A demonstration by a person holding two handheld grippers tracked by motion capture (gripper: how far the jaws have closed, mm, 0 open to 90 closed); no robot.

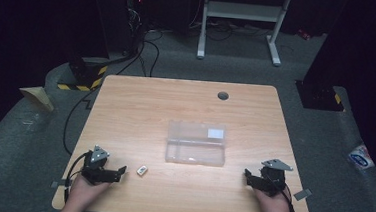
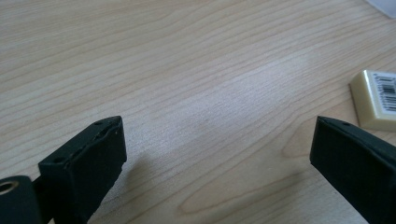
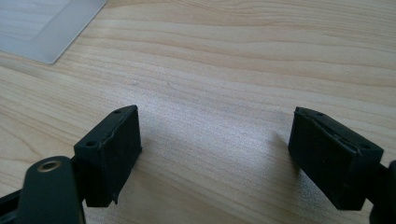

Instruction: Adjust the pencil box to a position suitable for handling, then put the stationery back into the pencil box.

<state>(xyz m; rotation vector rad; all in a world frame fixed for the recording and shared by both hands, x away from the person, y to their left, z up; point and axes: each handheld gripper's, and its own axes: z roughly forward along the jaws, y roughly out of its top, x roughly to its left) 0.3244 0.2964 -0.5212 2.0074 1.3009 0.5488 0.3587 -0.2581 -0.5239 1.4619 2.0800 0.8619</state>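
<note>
Left gripper: sits at the near left corner of the table, held in the person's left hand. In the left gripper view its jaws stand wide apart over bare wood, nothing between them, pads low over the surface.

Cable: a black cable trails from the left gripper off the table's left edge and down across the floor.

Eraser: a small cream-white block with a barcode label, lying flat on the wood just to the right of the left gripper's jaw tips, not touching them. In the left gripper view it lies beyond the right-hand jaw, partly cut off by the frame's edge.

Clear box: a shallow, see-through plastic case lying open and flat in the middle of the table, with a white label on its far right part. It is well apart from both grippers. Whether anything lies inside I cannot tell. In the right gripper view one frosted corner shows at upper left.

Table hole: a dark round grommet near the far edge, behind the box.

Right gripper: at the near right corner, in the person's right hand, jaws pointing left toward the table's middle. They are spread wide with only bare wood between them, gripping nothing.
</note>
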